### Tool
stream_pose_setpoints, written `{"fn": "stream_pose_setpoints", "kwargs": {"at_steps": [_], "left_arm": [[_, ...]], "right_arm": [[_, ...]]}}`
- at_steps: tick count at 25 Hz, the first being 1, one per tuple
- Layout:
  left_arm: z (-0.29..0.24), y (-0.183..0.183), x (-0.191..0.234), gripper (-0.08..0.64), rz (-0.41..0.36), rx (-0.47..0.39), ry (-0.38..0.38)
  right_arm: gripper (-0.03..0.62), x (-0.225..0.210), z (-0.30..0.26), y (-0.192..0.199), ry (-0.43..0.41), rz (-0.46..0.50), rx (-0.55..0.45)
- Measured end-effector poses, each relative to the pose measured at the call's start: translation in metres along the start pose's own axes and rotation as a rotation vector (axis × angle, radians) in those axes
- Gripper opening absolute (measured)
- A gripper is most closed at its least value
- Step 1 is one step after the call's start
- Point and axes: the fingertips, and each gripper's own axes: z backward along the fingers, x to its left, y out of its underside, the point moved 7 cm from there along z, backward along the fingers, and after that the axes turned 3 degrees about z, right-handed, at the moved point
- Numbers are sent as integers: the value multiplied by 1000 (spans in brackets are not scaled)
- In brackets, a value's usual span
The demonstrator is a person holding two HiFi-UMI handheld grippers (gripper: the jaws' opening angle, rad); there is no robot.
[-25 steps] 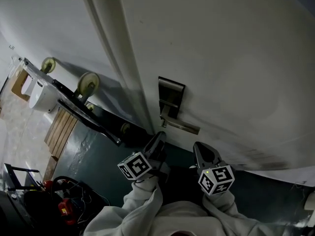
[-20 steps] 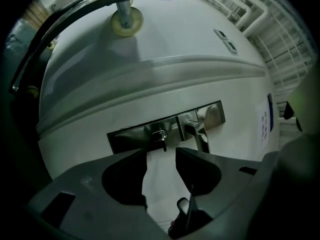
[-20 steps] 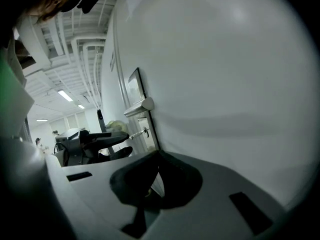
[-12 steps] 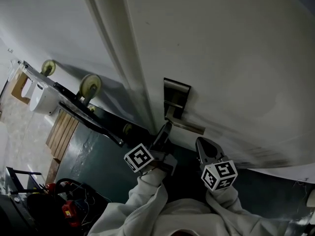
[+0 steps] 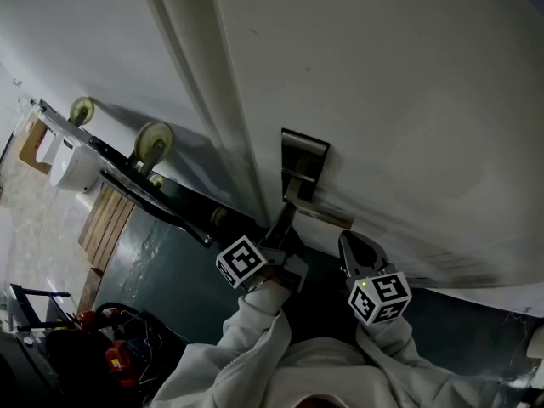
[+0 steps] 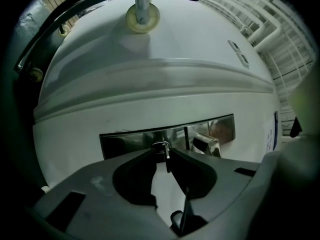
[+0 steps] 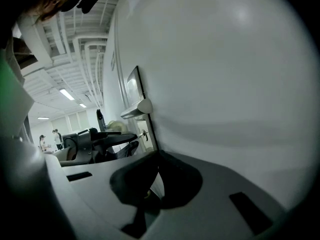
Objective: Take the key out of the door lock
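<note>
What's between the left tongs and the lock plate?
The key; the left tongs have just been closing on it. Left gripper view shows it.

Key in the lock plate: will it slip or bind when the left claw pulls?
The key is small bare metal: probably rigid, light and slippery. The left claw has just been closing with the key between its tips, on a thin edge, so it may twist out. Seated in the lock plate, it likely binds unless pulled straight.
</note>
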Motion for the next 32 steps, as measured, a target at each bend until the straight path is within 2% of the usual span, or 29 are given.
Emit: {"fn": "stream_pose_setpoints", "kwargs": {"at_steps": [4, 6, 19, 22, 26, 32], "left_arm": [[-1, 1, -3, 35, -17, -7, 14], [1, 1, -2, 31, -18, -11, -7], [3, 4, 1, 26, 124, -55, -30], [5, 4, -2, 26, 118, -56, -35], [18, 7, -3, 26, 64, -54, -32], [31, 9, 0, 26, 83, -47, -31]], "right_arm": [[52, -1, 2, 1, -10, 7, 6], [52, 0, 3, 1, -16, 11, 8], [51, 5, 15, 5, -51, 22, 13], [51, 9, 17, 6, -57, 18, 9], [51, 12, 19, 7, -63, 22, 8], [52, 22, 21, 10, -78, 37, 9]]}}
